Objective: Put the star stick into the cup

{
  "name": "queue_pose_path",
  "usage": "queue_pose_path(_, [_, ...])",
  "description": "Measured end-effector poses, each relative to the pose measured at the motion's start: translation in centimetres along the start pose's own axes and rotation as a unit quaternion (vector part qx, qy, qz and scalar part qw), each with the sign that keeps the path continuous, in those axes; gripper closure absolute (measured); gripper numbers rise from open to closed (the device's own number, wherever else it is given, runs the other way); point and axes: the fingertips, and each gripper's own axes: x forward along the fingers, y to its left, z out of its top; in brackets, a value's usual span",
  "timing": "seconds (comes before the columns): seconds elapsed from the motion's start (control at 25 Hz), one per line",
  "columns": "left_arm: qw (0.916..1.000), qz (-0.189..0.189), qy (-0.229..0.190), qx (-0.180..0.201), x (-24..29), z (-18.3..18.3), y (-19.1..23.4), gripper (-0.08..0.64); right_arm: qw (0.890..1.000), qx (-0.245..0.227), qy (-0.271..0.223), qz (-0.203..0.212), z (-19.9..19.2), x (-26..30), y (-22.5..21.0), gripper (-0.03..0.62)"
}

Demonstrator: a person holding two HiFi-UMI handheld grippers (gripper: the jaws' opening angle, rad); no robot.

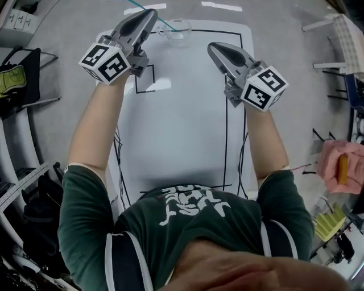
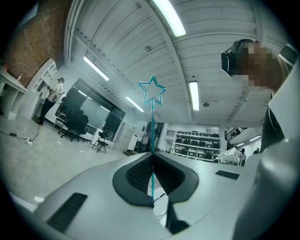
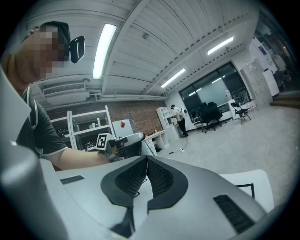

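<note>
The star stick (image 2: 152, 91) is thin and teal, with an outlined star at its tip. It stands upright between the jaws of my left gripper (image 2: 152, 153), which is shut on its shaft. From the head view, the left gripper (image 1: 151, 12) hangs over the far left part of the white table (image 1: 182, 125), and the stick (image 1: 165, 23) slants across towards a clear cup (image 1: 177, 28) by the far edge. My right gripper (image 1: 211, 48) is over the far right of the table. Its jaws (image 3: 146, 157) are shut with nothing between them.
Black lines mark out rectangles on the table (image 1: 226, 113). A bag hangs on a stand (image 1: 20, 74) to the left. On the right are a white chair (image 1: 335, 28) and a pink cloth with an orange object (image 1: 341, 167). A person stands far off (image 2: 49, 101).
</note>
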Motion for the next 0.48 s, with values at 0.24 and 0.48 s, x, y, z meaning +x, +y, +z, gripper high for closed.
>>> queue_pose_path(0.24, [0.9992,-0.009,0.026,0.028,0.8,-2.0,0.2,0.548,1.000,0.007,0.003,0.003,-1.4,0.3,-0.5,0.558])
queue_pose_path(0.48, [0.9988,-0.006,0.035,0.032,1.1,-3.1,0.9,0.548,1.000,0.014,0.006,0.006,-2.2,0.6,-0.8,0.557])
